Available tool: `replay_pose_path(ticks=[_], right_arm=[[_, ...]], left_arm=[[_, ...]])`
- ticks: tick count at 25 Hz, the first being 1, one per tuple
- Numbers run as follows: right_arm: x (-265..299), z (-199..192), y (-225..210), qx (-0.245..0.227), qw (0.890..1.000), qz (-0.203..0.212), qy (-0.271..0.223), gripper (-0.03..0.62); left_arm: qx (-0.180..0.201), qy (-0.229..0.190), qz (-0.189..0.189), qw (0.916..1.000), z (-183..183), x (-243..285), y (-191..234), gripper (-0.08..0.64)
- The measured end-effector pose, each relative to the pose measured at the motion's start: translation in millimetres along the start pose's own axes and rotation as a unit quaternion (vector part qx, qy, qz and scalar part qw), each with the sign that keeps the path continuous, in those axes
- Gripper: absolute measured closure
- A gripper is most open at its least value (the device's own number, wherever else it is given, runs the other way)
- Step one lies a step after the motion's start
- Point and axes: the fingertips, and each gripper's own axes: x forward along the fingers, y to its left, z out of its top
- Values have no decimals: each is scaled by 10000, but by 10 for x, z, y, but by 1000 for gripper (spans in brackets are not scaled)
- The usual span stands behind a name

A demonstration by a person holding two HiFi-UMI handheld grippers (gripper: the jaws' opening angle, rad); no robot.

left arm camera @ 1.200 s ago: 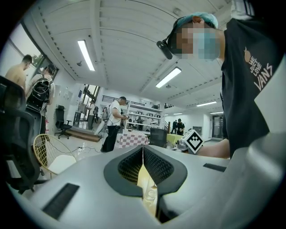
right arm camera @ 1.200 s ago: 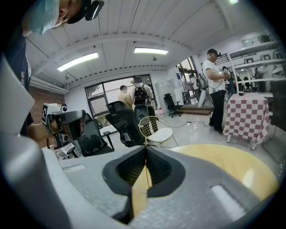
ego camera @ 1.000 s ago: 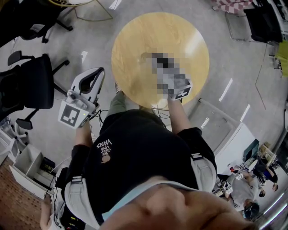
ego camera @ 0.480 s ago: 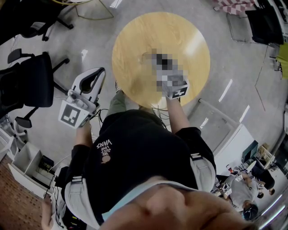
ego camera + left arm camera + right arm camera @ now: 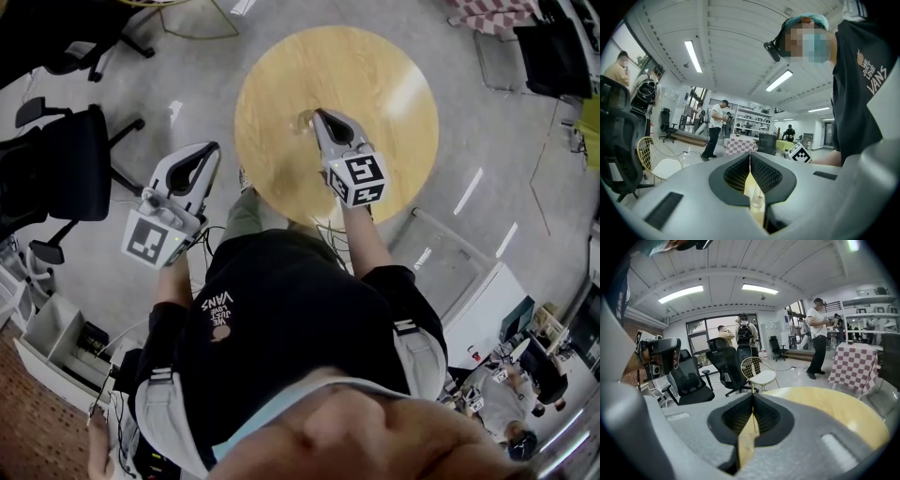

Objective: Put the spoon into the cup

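— How do your grippers stand?
— My right gripper (image 5: 316, 113) is closed, tips just beside the clear cup (image 5: 757, 202) on the table (image 5: 394, 84). My left gripper (image 5: 210, 149) is closed too, off the table, over the floor (image 5: 487, 141). I can't make out the spoon.
— Any writing?
— "VANS" on my black shirt (image 5: 281, 309). Round wooden top, grey floor, office chairs (image 5: 66, 173) around.

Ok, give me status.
Left gripper shut, off the table. Right gripper shut, tongs beside the cup. Spoon not made out. Nothing else seen on the table.
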Motion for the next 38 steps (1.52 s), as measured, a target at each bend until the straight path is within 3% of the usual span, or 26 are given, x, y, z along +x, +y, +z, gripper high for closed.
replay_pose_path(ticks=[5, 12, 15, 21, 25, 31, 35, 38], right_arm=[[49, 6, 121, -338, 9994, 24, -25, 591], [112, -14, 349, -796, 9967, 142, 1, 589], [141, -11, 407, -905, 9958, 168, -14, 589], [150, -12, 426, -941, 9954, 153, -58, 588], [149, -8, 434, -1014, 9948, 117, -57, 588], [149, -16, 461, -1108, 9938, 68, -22, 588], [138, -25, 487, -1119, 9937, 73, 1, 583], [127, -46, 502, -1112, 9938, 71, 23, 568]], left_arm=[[-165, 157, 135, 9996, -14, -13, 10, 563], [63, 9, 112, 9999, -19, -77, 17, 563], [-37, 123, 198, 9997, -35, -102, 43, 563], [-261, 214, 274, 9991, -17, -79, 31, 563], [-33, -17, 120, 9999, 18, -79, 10, 563], [-258, 203, 285, 9991, -9, -103, 21, 563], [19, 16, 179, 9998, -8, -135, 32, 563], [2, 41, 181, 9998, -11, -130, 10, 563]])
